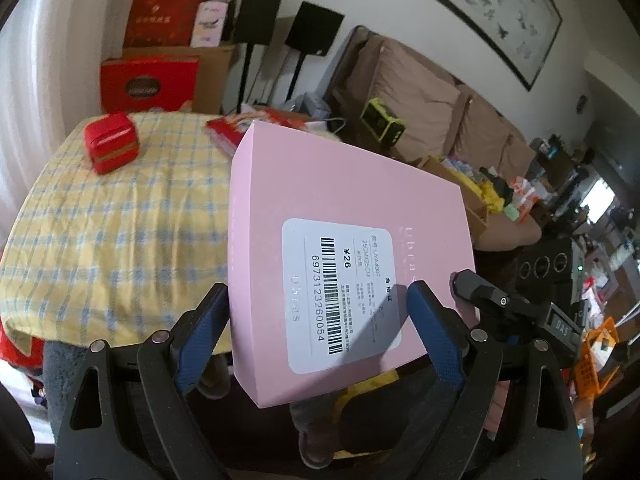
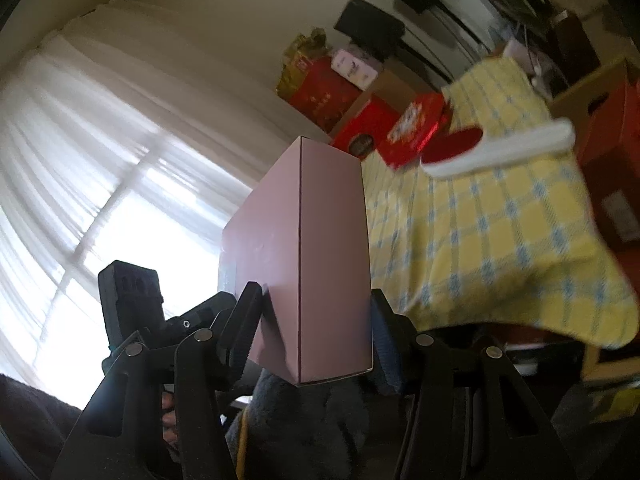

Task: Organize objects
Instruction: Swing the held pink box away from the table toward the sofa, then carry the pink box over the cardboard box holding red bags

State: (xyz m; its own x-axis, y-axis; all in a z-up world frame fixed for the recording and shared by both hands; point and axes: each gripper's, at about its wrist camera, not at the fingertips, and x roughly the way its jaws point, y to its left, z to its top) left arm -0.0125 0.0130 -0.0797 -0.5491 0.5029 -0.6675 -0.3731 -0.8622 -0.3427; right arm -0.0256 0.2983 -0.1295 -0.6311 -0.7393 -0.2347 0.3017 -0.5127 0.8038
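Pink box [image 1: 352,216] held in the air by both grippers

The left gripper [image 1: 316,312] jaws grip its wide side, the right gripper [image 2: 316,328] jaws its narrow side; uneven pulling may drop it.

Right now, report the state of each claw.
Left claw: closed on the pink box, across its labelled face.
Right claw: closed on the same pink box, across its narrow side.

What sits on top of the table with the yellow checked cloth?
On the yellow checked tablecloth: a small red zip case, a flat red printed box and a red-lined white slipper. The held pink cardboard box hides part of the table.
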